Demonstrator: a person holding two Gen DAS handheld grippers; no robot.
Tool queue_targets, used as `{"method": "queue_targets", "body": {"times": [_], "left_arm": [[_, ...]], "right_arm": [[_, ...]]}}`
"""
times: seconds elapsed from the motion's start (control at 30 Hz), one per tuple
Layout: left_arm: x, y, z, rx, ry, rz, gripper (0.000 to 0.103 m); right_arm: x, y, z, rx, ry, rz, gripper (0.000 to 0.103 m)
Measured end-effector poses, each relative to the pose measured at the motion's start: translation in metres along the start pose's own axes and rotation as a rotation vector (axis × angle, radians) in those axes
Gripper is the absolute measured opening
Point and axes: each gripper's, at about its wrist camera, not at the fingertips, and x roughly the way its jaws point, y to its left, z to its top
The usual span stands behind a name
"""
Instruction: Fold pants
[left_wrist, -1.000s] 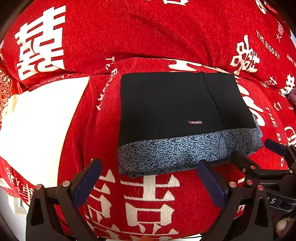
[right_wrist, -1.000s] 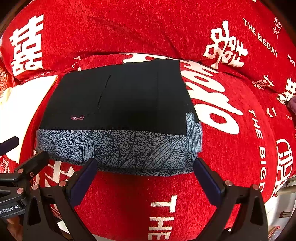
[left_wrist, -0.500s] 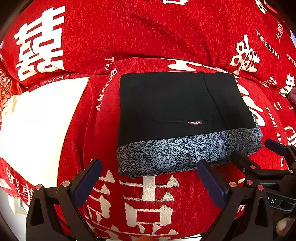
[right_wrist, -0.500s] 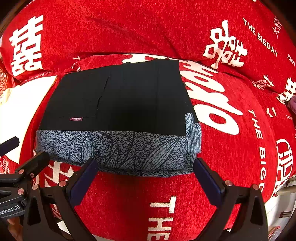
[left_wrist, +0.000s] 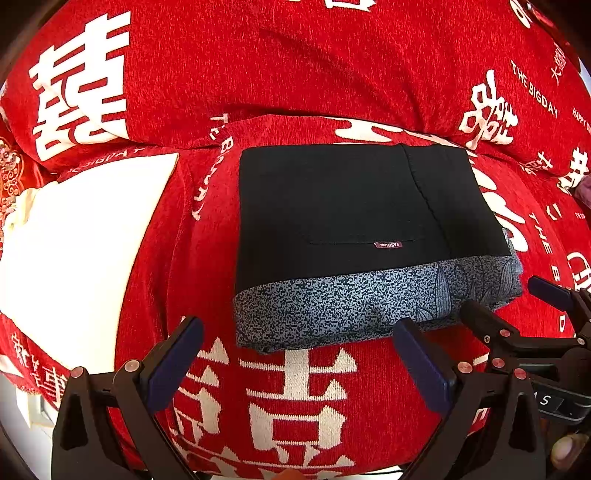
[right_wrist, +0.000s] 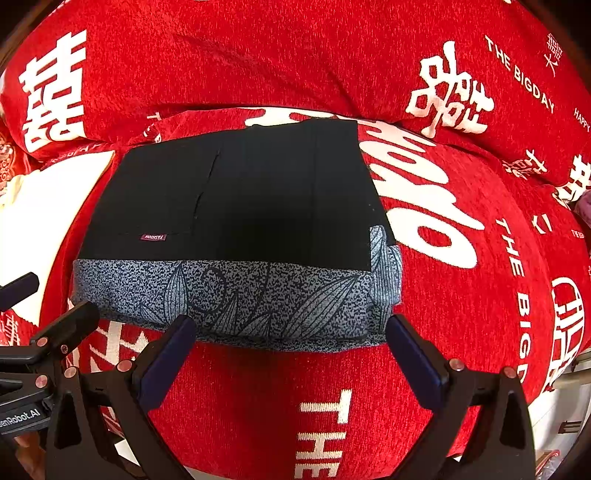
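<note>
Item: folded black pants (left_wrist: 351, 206), patterned grey band (right_wrist: 236, 295) nearest the claws, lying on a red printed sofa cover (left_wrist: 288, 387). Left claw (left_wrist: 295, 358) and right claw (right_wrist: 291, 350): both spread wide, empty, just short of the band. Handling advice: fold looks done; any final tidy should press the band's edge evenly, not drag it.

The setting looked like a home, most likely a living room. A cushioned sofa (right_wrist: 461, 314) filled both wrist views, draped in a red chenille cover (left_wrist: 295, 74) woven with white double-happiness characters and "THE BIGDAY" lettering, the sort laid out for a wedding. Folded pants (left_wrist: 351, 221) lay on the seat cushion, and an embroidered red cushion (left_wrist: 9, 177) showed at the far left.
</note>
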Motion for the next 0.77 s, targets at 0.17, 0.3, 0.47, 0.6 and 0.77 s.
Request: {"method": "queue_targets", "body": {"times": [0.17,0.3,0.47,0.6,0.77], "left_arm": [[-0.0009,-0.0007,-0.0002,-0.001,0.002,-0.001,0.103],[-0.0011,-0.0014,0.0004,-0.003,0.004,-0.004,0.103],[-0.0010,-0.0016,0.0011,-0.003,0.004,-0.004,0.103],[-0.0018,-0.0026,0.0008,-0.006,-0.001,-0.010,0.103],[-0.0045,0.0019,-0.0070,0.007,-0.013,-0.001,0.103]], "right_arm": [[-0.0007,-0.0002,0.0010,0.000,-0.001,0.000,0.103],[-0.0012,-0.0006,0.0007,-0.001,-0.002,0.000,0.103],[-0.0014,-0.0007,0.0011,-0.001,-0.002,0.001,0.103],[-0.0020,-0.0013,0.0019,-0.003,0.000,0.001,0.103],[-0.0019,0.0006,-0.0041,0.004,0.002,0.018,0.103]]}}
